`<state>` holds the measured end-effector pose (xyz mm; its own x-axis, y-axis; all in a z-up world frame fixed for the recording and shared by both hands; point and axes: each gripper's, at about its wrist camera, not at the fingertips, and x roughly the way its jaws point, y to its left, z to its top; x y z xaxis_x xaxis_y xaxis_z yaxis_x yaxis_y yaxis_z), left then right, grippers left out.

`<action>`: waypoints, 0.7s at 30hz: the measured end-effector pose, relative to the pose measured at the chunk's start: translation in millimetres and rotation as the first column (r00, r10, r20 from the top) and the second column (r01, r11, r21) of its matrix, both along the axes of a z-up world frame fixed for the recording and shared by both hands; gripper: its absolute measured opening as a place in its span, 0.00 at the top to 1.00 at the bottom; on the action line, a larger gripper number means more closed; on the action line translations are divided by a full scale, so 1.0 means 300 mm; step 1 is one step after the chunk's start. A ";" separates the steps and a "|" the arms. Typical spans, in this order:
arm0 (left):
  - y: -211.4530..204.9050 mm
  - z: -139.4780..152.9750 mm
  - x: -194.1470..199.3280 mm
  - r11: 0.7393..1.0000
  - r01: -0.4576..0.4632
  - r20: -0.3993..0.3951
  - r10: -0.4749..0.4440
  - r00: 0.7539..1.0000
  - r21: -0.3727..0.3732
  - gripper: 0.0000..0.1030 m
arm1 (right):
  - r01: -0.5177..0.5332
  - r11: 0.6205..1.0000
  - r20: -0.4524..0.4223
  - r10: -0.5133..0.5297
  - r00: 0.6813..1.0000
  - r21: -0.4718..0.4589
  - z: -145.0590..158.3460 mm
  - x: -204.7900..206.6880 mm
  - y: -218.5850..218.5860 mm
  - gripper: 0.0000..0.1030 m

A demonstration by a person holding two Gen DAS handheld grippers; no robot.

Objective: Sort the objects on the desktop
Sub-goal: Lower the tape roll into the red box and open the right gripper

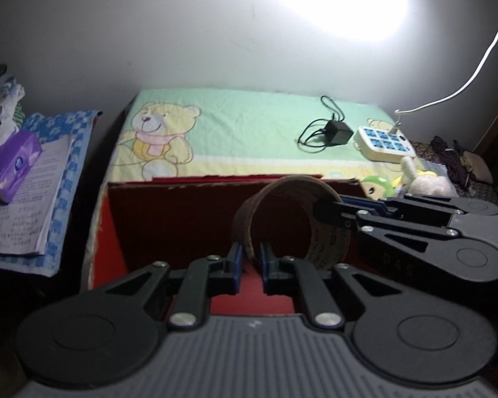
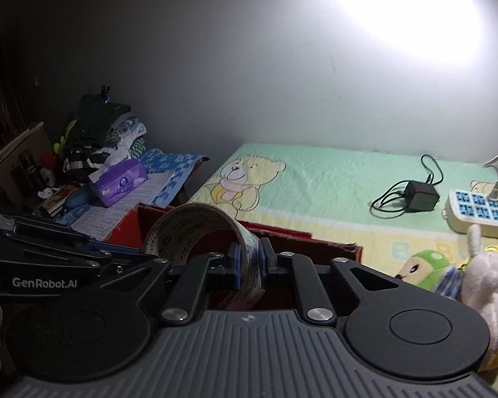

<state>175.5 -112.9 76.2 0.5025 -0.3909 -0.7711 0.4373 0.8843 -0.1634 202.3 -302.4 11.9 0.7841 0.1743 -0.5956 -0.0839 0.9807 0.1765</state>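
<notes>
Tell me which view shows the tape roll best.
Left wrist: the tape roll faces the camera, its open ring and both grips visible over the red box. Right wrist shows it edge-on, partly behind the fingers.

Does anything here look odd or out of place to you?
Yes: the tape roll hangs over the red box, pinched by both the left gripper and the right gripper at once. One would seem enough.

Left wrist view: sat behind its own gripper, looked forward and down, close over a red box (image 1: 182, 219). Right wrist view: likewise, from farther right. Both shared the tape roll (image 1: 295, 219), bear-print cloth (image 1: 249, 126), black adapter (image 2: 421, 195), white power strip (image 2: 474, 212) and lit wall.
</notes>
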 end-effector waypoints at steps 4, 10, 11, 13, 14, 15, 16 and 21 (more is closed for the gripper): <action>0.024 -0.095 0.097 0.998 -0.007 -0.070 0.011 0.998 0.059 0.93 | -0.006 1.000 -0.110 0.007 0.994 0.004 -0.067 0.094 0.046 0.88; 0.033 -0.202 0.203 0.991 0.016 -0.151 0.004 0.989 0.132 0.93 | 0.028 0.998 -0.302 -0.008 0.953 0.063 -0.166 0.219 0.063 0.88; 0.034 -0.209 0.213 0.990 0.020 -0.157 0.003 0.988 0.143 0.93 | 0.035 0.997 -0.319 -0.010 0.948 0.072 -0.176 0.230 0.065 0.88; 0.037 -0.227 0.233 0.986 0.026 -0.163 0.001 0.987 0.165 0.93 | 0.046 0.995 -0.353 -0.011 0.935 0.092 -0.195 0.248 0.068 0.88; 0.038 -0.231 0.241 0.984 0.029 -0.164 0.000 0.986 0.173 0.93 | 0.055 0.993 -0.366 -0.013 0.931 0.105 -0.205 0.254 0.068 0.88; 0.040 -0.239 0.249 0.983 0.031 -0.169 0.000 0.986 0.179 0.93 | 0.062 0.991 -0.378 -0.014 0.926 0.116 -0.213 0.261 0.067 0.88; 0.041 -0.244 0.253 0.983 0.033 -0.175 -0.001 0.984 0.182 0.93 | 0.070 0.990 -0.389 -0.016 0.921 0.124 -0.222 0.268 0.067 0.89; 0.054 -0.273 0.271 0.981 0.034 -0.181 0.002 0.984 0.192 0.92 | 0.092 0.987 -0.416 -0.028 0.909 0.135 -0.257 0.291 0.073 0.89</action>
